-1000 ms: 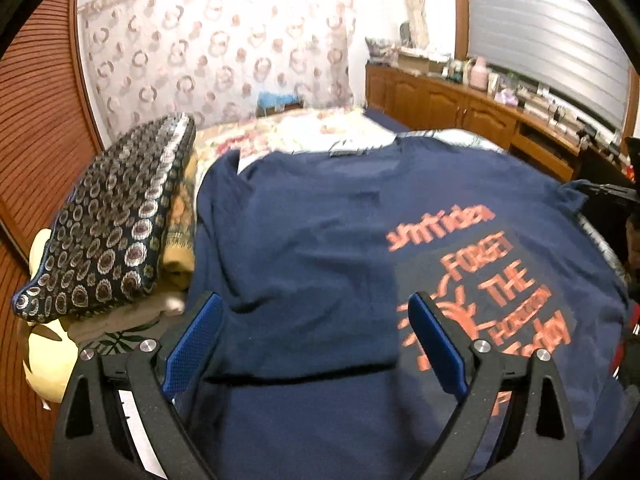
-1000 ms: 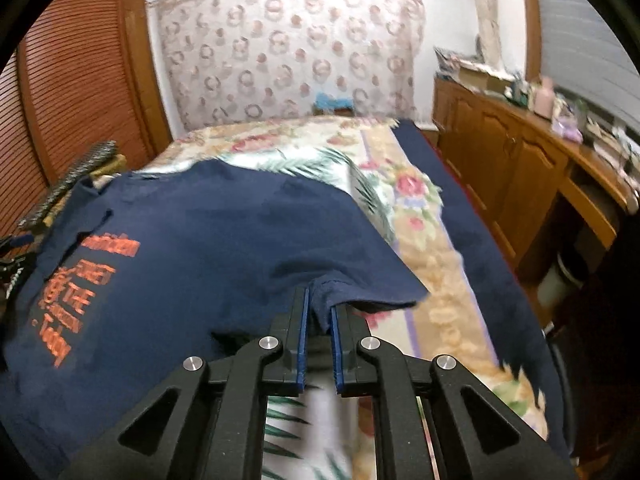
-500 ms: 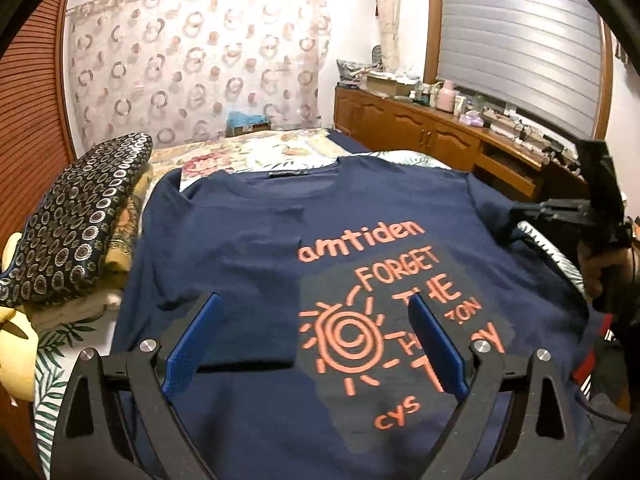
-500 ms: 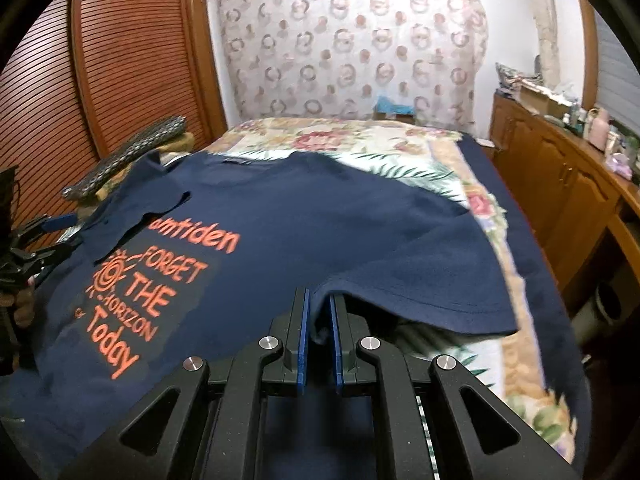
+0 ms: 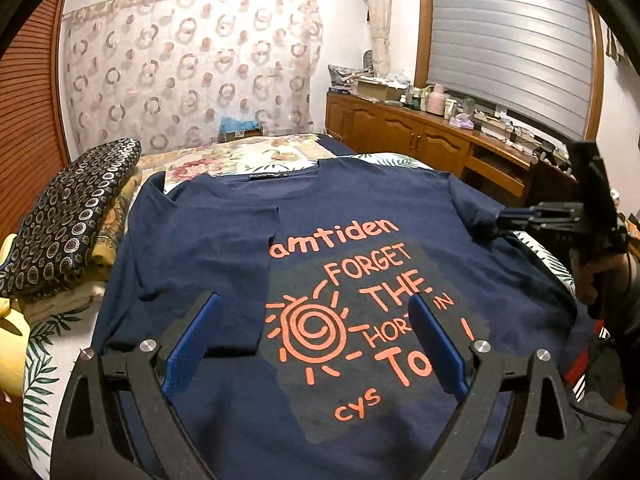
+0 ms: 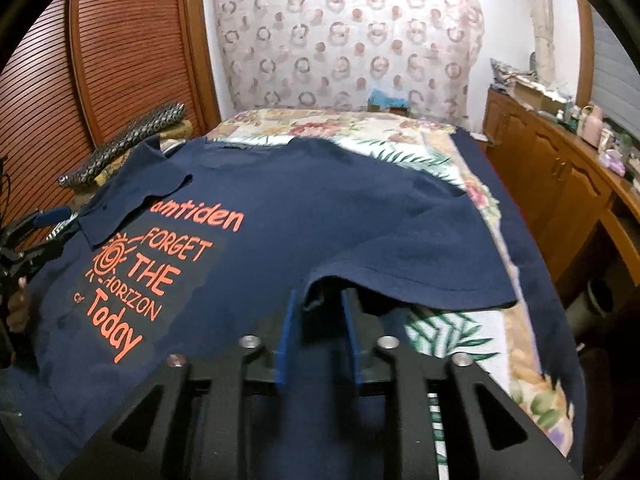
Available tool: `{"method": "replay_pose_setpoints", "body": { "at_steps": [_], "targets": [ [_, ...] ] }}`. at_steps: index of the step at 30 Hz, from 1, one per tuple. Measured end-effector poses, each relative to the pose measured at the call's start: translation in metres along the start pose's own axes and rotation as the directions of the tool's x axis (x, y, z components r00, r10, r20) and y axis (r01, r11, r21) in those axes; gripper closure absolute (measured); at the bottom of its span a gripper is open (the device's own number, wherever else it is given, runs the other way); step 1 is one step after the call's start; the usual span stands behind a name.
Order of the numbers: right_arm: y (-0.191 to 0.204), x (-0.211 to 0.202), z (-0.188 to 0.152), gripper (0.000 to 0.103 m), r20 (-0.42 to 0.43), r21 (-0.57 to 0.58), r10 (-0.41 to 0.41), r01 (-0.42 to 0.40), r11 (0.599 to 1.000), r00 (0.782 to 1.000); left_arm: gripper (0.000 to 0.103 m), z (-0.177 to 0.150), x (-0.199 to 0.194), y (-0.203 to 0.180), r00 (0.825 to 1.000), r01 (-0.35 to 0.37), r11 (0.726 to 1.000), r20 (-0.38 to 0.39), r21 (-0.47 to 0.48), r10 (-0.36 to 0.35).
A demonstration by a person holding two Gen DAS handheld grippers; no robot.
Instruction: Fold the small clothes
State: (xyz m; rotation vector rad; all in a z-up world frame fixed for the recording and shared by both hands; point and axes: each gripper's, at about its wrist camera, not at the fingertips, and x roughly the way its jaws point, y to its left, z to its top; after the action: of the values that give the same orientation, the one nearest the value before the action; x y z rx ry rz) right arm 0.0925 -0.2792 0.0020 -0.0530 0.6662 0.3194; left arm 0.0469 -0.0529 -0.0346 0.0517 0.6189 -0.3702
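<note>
A navy T-shirt [image 5: 340,220] with an orange sun print lies face up on the bed. Its left sleeve [image 5: 208,248] is folded in over the chest. My left gripper [image 5: 316,332] hovers open above the lower part of the print, with nothing between its fingers. My right gripper [image 6: 318,312] is at the shirt's right sleeve [image 6: 420,268]; its jaws are opening, and the sleeve's corner hangs loosely between the blue pads. In the left wrist view the right gripper [image 5: 504,216] shows at the right with the sleeve at its tips.
The bed's floral sheet [image 6: 460,332] is bare right of the shirt. A dark patterned pillow [image 5: 68,216] tops a stack of folded bedding on the left. A wooden cabinet [image 5: 420,144] runs along the right, and louvered wardrobe doors [image 6: 120,60] along the left.
The right jaws, shut on the sleeve before, have parted. The sleeve has come in towards the shirt's body. The left gripper has shifted so that the print now lies between its fingers.
</note>
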Motion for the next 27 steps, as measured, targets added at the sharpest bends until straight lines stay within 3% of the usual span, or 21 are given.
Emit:
{"method": "replay_pose_setpoints", "body": {
  "at_steps": [3,5,8,15,25,27],
  "targets": [
    [-0.003,-0.012,0.002,0.047,0.043,0.003,-0.016,0.016,1.000,0.999,0.008,0.000,-0.001,-0.004,1.000,0.000,1.000,0.001,0.009,0.000],
    [-0.008,-0.019,0.002,0.041,0.075,-0.002,-0.045,0.045,0.999,0.996,0.008,0.000,-0.001,-0.006,1.000,0.002,1.000,0.002,0.014,-0.002],
    [-0.021,-0.014,0.005,0.040,0.050,0.025,-0.124,0.123,0.992,0.991,0.008,0.000,-0.001,-0.009,1.000,0.001,1.000,0.002,0.020,-0.001],
    [-0.064,0.030,0.003,0.040,-0.080,0.089,-0.189,0.196,0.977,0.979,0.008,-0.002,-0.001,-0.011,1.000,-0.001,1.000,0.001,0.027,0.001],
    [-0.083,0.056,0.004,0.041,-0.154,0.163,-0.119,0.144,0.976,0.981,0.008,-0.002,-0.001,-0.012,1.000,-0.002,1.000,-0.003,0.024,0.002],
    [-0.093,0.045,0.005,0.057,-0.146,0.153,-0.108,0.130,0.980,0.983,0.008,-0.002,-0.002,-0.012,1.000,-0.002,1.000,-0.002,0.024,0.002]
  ]
}}
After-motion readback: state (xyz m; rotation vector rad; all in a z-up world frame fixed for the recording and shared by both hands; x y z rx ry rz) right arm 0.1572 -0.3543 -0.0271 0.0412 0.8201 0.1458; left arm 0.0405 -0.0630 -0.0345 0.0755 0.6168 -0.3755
